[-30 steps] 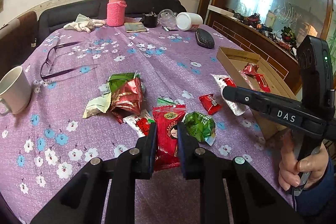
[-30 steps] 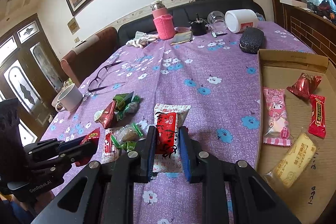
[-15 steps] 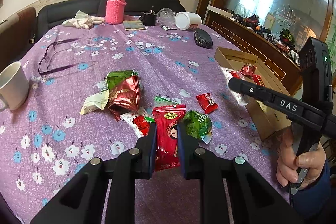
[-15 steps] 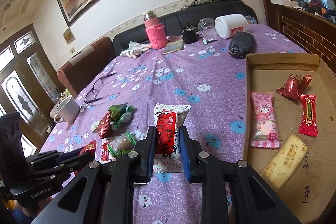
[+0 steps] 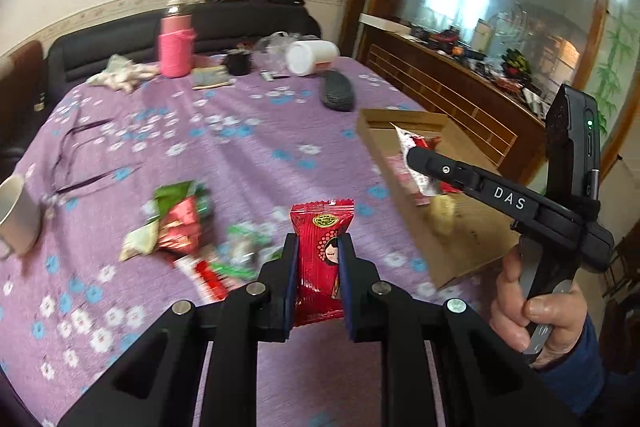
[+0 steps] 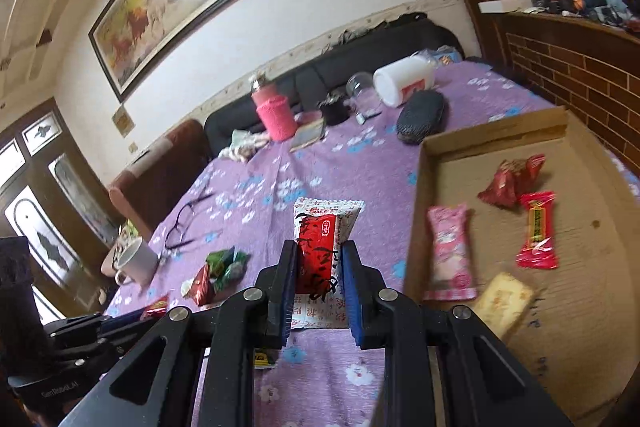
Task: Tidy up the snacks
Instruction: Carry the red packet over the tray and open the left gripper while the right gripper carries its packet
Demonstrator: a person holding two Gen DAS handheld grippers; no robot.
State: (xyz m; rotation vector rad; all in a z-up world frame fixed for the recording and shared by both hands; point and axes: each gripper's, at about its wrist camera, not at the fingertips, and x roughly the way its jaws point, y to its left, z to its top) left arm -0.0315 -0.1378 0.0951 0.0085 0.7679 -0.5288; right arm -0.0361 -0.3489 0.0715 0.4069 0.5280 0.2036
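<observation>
My left gripper (image 5: 318,251) is shut on a red snack packet with a cartoon face (image 5: 321,247), held above the purple flowered tablecloth. My right gripper (image 6: 319,259) is shut on a white-and-red snack packet (image 6: 320,239), lifted near the left wall of the shallow cardboard box (image 6: 496,139). In the left wrist view the right gripper (image 5: 416,157) hangs over the cardboard box (image 5: 400,117) with that packet (image 5: 408,139). The box holds a pink packet (image 6: 448,247), two red ones (image 6: 538,231) and a yellow one (image 6: 504,301). Loose snacks (image 5: 180,223) lie in a pile on the cloth.
A white mug (image 6: 134,263) and glasses (image 6: 186,219) lie at the left. At the far end stand a pink flask (image 6: 274,111), a tipped white container (image 6: 404,81), a dark case (image 6: 420,115) and a black cup (image 6: 334,109). A hand (image 5: 532,307) grips the right handle.
Both grippers have risen with their packets. The left one lifted the red packet off the snack pile. The right one moved right, over to the box's edge, and rolled.
</observation>
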